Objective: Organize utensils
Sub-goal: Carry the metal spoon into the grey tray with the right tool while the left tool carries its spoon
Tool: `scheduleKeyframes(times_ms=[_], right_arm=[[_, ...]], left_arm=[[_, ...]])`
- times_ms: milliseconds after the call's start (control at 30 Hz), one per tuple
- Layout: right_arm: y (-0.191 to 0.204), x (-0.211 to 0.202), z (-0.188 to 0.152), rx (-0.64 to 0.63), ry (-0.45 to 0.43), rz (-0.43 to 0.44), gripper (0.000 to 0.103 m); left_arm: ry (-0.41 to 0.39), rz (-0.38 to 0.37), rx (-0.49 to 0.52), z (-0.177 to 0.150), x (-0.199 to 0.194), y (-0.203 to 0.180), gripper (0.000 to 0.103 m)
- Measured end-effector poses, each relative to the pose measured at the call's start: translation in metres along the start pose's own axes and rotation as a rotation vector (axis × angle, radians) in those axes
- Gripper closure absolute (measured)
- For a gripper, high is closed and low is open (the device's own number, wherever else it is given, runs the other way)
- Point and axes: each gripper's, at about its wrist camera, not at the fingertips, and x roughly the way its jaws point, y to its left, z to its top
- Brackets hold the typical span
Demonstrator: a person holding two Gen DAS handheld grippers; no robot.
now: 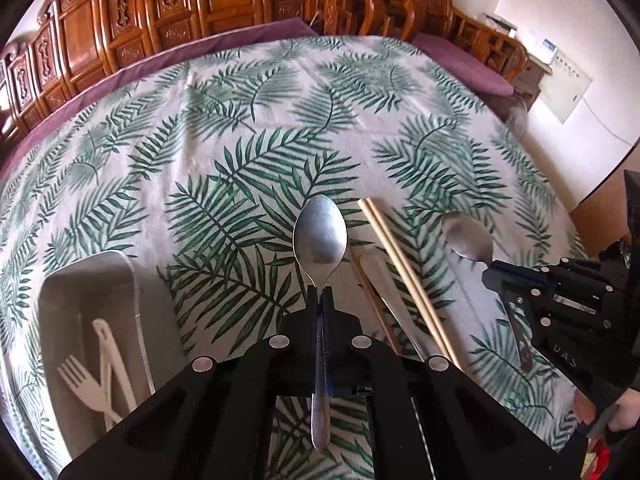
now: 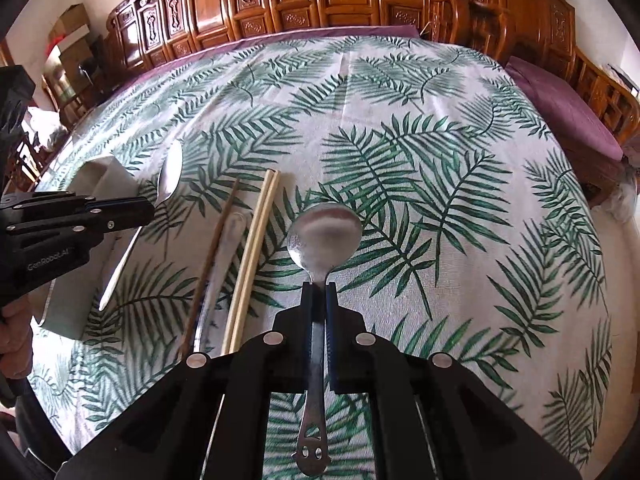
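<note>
While each spoon's point(image 1: 320, 236) neck sits pinched between fingers point(image 1: 310, 300), bowls project beyond.

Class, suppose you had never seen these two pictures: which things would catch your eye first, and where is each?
First, the two metal spoons: the left gripper clamps one spoon by its neck, and the right gripper clamps the other spoon the same way, both above the leaf-print tablecloth. Between them chopsticks lie on the cloth, and at the left a grey tray holds white plastic cutlery.
</note>
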Motion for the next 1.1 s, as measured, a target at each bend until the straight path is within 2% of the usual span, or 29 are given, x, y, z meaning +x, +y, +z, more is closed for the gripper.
scheduleKeyframes(times_ms=[600,833,1100], right_arm=[[0.058,-0.069,0.011,-0.057,-0.109,0.017,0.096],[0.09,-0.084,0.013,-0.078,-0.136,0.039,0.096],[0.133,-0.087,0.015,-0.114,-0.145,0.077,0.096]], left_arm=[[-0.163,-0.019,0.01,-0.021,-0.108,0.017,0.102],[-0.211,-0.018,-0.008,-0.037,-0.142,0.041,0.101],[-0.202,0.004,-0.069,-0.055,-0.15,0.084,0.101]])
